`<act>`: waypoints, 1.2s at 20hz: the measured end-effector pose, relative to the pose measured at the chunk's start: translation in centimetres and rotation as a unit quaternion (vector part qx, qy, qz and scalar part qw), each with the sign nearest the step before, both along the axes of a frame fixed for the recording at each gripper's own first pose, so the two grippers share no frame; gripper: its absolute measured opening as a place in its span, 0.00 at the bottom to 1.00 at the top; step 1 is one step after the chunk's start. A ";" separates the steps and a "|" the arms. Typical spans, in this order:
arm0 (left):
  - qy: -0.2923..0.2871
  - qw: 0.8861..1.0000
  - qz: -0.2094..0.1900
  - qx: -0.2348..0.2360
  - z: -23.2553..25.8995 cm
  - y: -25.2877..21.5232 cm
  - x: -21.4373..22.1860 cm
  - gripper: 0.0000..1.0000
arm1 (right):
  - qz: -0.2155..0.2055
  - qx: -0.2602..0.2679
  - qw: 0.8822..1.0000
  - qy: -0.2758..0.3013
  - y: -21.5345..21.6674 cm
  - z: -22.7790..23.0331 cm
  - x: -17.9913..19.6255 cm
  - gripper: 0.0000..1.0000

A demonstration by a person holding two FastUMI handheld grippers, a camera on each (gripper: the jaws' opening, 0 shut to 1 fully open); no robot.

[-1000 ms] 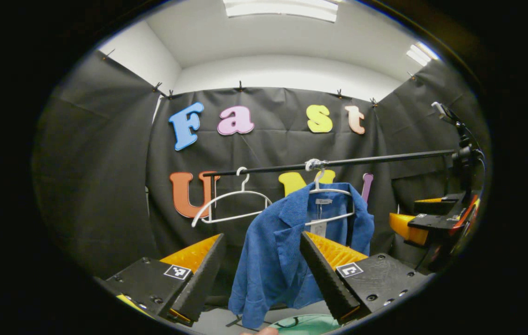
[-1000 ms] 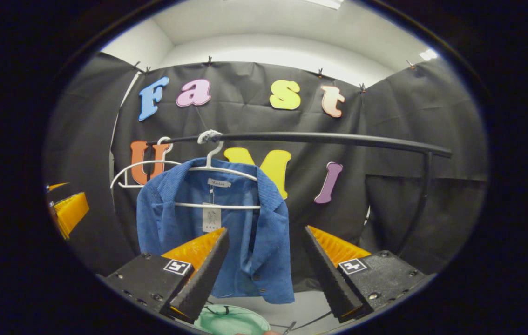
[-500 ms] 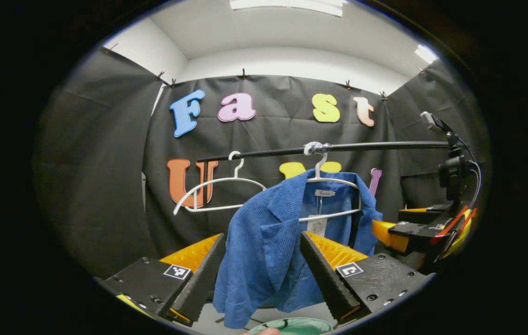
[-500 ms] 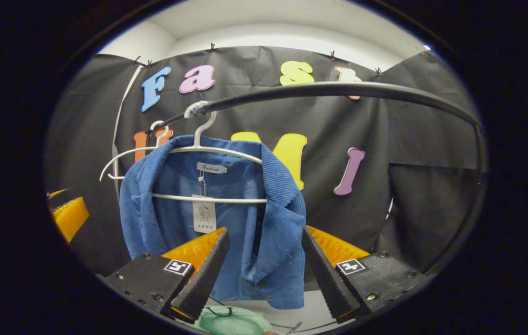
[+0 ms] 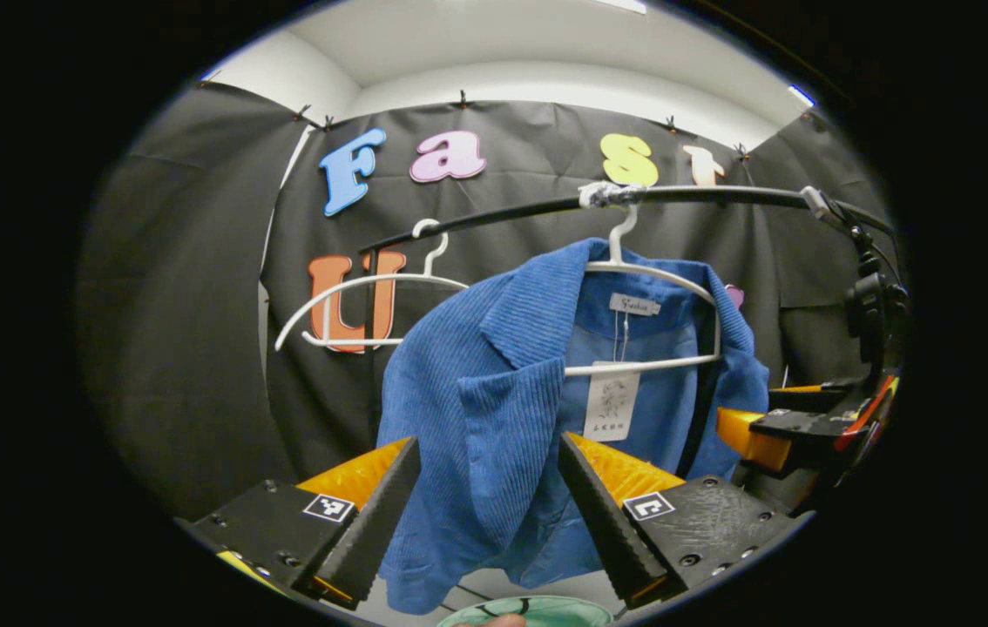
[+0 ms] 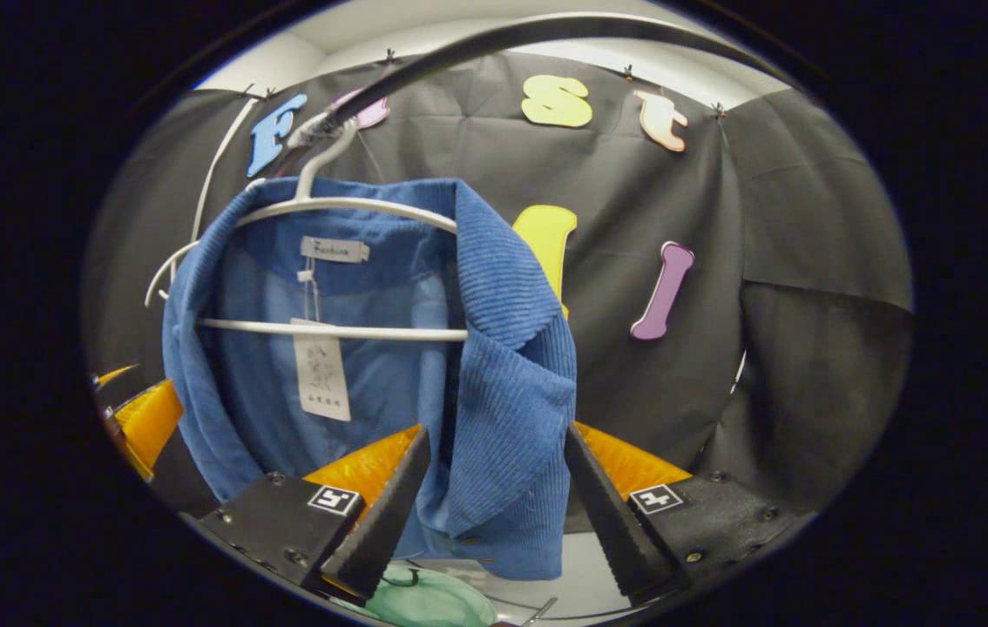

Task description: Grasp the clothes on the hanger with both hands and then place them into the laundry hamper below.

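A blue corduroy jacket [image 5: 494, 383] [image 6: 503, 392] hangs open on a white hanger [image 5: 677, 279] [image 6: 355, 205] from a black rail [image 5: 703, 196] [image 6: 494, 39]. My left gripper [image 5: 487, 453] is open, and the jacket's left front panel hangs between its fingers without being pinched. My right gripper [image 6: 494, 444] is open too, its fingers either side of the jacket's right front panel. The right gripper also shows at the right edge of the left gripper view [image 5: 781, 427]. A green hamper rim [image 5: 537, 612] [image 6: 424, 601] lies below.
An empty white hanger [image 5: 363, 296] hangs on the rail left of the jacket. A paper tag [image 6: 320, 379] dangles inside the collar. A camera mount [image 5: 873, 305] stands at the rail's right end. Black cloth walls close the booth on three sides.
Both grippers have moved forward and up toward the jacket, which now looks much larger. Its front panels now lie between the open fingers of each gripper.
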State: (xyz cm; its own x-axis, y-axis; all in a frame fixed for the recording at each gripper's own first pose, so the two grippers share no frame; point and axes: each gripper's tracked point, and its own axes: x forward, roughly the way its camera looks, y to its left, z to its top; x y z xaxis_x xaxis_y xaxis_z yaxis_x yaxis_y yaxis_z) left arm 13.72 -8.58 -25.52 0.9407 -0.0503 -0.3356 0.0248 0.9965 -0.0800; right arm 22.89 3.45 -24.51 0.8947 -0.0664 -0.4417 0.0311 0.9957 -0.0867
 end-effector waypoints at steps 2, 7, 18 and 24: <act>0.004 1.000 0.007 0.012 -1.1 0.0 1.0 1.00 | -0.001 0.001 1.000 0.009 -0.3 -1.0 1.0 0.96; 0.025 0.999 0.022 0.022 -4.3 -0.6 2.9 1.00 | -0.014 -0.013 1.000 0.018 -1.2 -2.6 3.1 0.96; 0.032 0.998 0.057 0.008 -5.2 0.2 5.3 0.50 | -0.025 -0.003 1.000 -0.008 -3.1 -2.4 4.6 0.65; 0.035 0.997 0.069 -0.015 -4.9 0.6 4.8 0.15 | -0.033 0.039 0.999 -0.005 -4.0 -2.2 4.2 0.35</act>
